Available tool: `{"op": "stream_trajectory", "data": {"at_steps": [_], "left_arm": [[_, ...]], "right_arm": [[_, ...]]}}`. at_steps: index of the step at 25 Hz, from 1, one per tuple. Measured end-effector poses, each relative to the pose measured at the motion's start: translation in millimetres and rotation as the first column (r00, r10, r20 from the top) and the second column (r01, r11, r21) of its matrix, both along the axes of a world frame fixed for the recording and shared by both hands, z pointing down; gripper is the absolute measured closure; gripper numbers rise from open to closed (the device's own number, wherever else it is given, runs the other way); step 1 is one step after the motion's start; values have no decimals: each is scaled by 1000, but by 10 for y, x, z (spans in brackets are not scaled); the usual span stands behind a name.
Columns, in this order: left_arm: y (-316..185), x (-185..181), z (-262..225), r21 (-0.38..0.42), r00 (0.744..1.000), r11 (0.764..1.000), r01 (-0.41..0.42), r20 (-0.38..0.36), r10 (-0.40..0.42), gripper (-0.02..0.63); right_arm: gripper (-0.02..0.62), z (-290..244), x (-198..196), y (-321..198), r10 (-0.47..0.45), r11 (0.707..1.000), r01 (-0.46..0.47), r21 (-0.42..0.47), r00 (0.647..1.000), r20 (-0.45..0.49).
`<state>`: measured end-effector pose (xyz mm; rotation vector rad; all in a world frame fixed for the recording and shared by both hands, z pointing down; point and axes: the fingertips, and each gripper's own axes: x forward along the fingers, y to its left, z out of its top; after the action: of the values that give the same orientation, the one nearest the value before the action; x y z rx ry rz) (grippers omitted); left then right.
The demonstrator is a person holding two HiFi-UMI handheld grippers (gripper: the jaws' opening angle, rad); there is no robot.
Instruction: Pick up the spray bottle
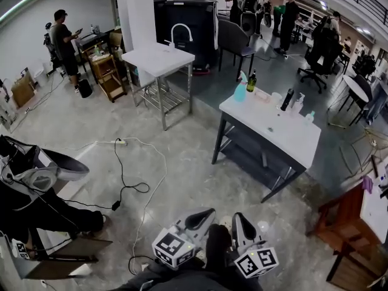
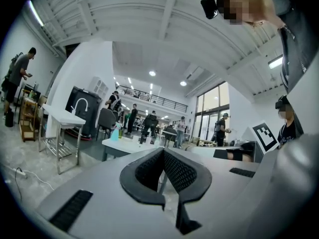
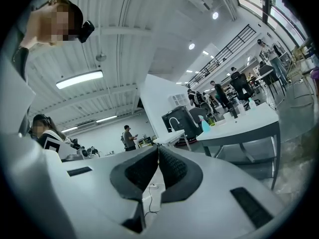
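Observation:
The spray bottle is pale blue with a white trigger head. It stands upright at the far left corner of a white table, well ahead of both grippers. My left gripper and right gripper are side by side at the bottom of the head view, far short of the table. Each is shut with nothing between its pads. In the left gripper view the bottle is small beyond the closed left gripper. It shows again as the bottle right of the closed right gripper.
Near the spray bottle stand a dark bottle, a black bottle and a white bottle. A second white table with a faucet is further left. A cable lies across the floor, a wooden chair stands right, and a seated person is left.

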<state>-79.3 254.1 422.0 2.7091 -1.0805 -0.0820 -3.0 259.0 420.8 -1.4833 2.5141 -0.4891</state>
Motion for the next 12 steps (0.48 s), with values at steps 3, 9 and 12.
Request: {"op": "stream_trajectory", "data": {"at_steps": [3, 9, 12], "left_arm": [[-26, -66, -26, -3, 1000, 1000, 22, -21, -22, 601], [-118, -123, -2, -9, 998, 998, 58, -24, -58, 601], [-255, -99, 29, -15, 998, 998, 64, -16, -64, 601]], "right_arm": [[584, -14, -21, -13, -8, 1000, 8, 3, 1000, -3], [584, -16, -18, -93, -14, 1000, 15, 18, 1000, -21], [584, 16, 22, -236, -20, 1000, 20, 14, 1000, -3]]}}
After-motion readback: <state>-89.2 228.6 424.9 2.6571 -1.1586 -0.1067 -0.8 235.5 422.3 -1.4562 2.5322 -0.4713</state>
